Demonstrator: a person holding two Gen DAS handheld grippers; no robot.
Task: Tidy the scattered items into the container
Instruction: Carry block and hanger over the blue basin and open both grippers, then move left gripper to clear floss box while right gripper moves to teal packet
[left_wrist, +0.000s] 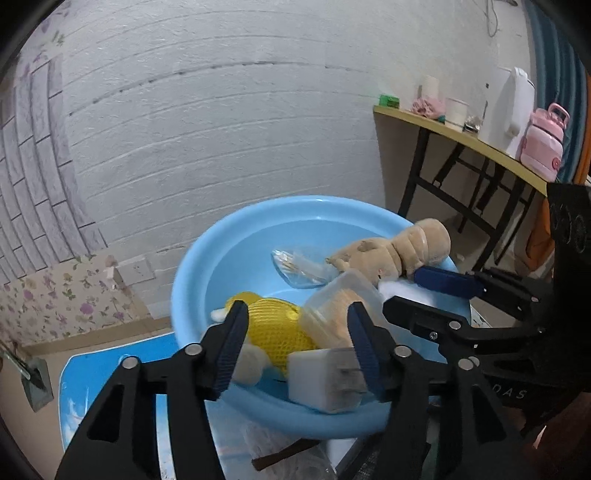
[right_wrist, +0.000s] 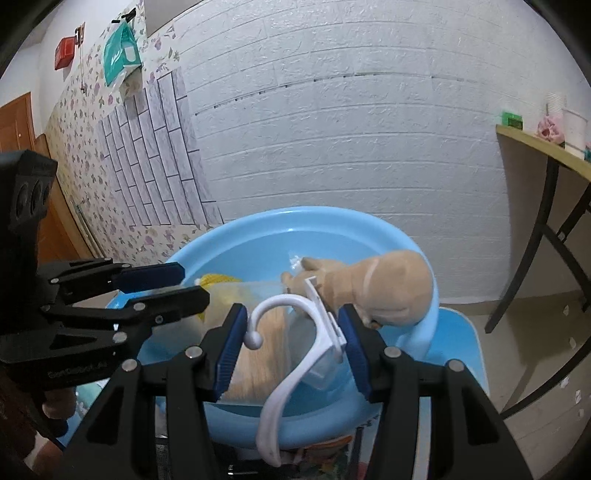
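Note:
A light blue basin (left_wrist: 207, 251) (right_wrist: 258, 232) holds a tan plush toy (left_wrist: 399, 247) (right_wrist: 384, 288), a yellow mesh toy (left_wrist: 275, 325), a clear box of wooden sticks (left_wrist: 332, 310) (right_wrist: 266, 354) and a clear bag (left_wrist: 299, 267). My left gripper (left_wrist: 295, 347) is open above the basin's near rim; a white charger block (left_wrist: 321, 380) lies between its fingers, touching the right one. My right gripper (right_wrist: 291, 347) is open over the basin with a white plastic hanger (right_wrist: 291, 369) between its fingers, resting against the right one. Each gripper shows in the other's view.
The basin sits on a blue plastic stool (left_wrist: 92, 373) (right_wrist: 461, 332). A wooden table (left_wrist: 461, 136) (right_wrist: 535, 147) with a pink bottle (left_wrist: 543, 144), white kettle and cups stands at the right. A white brick wall is behind; a wall socket (left_wrist: 136, 269) is at the left.

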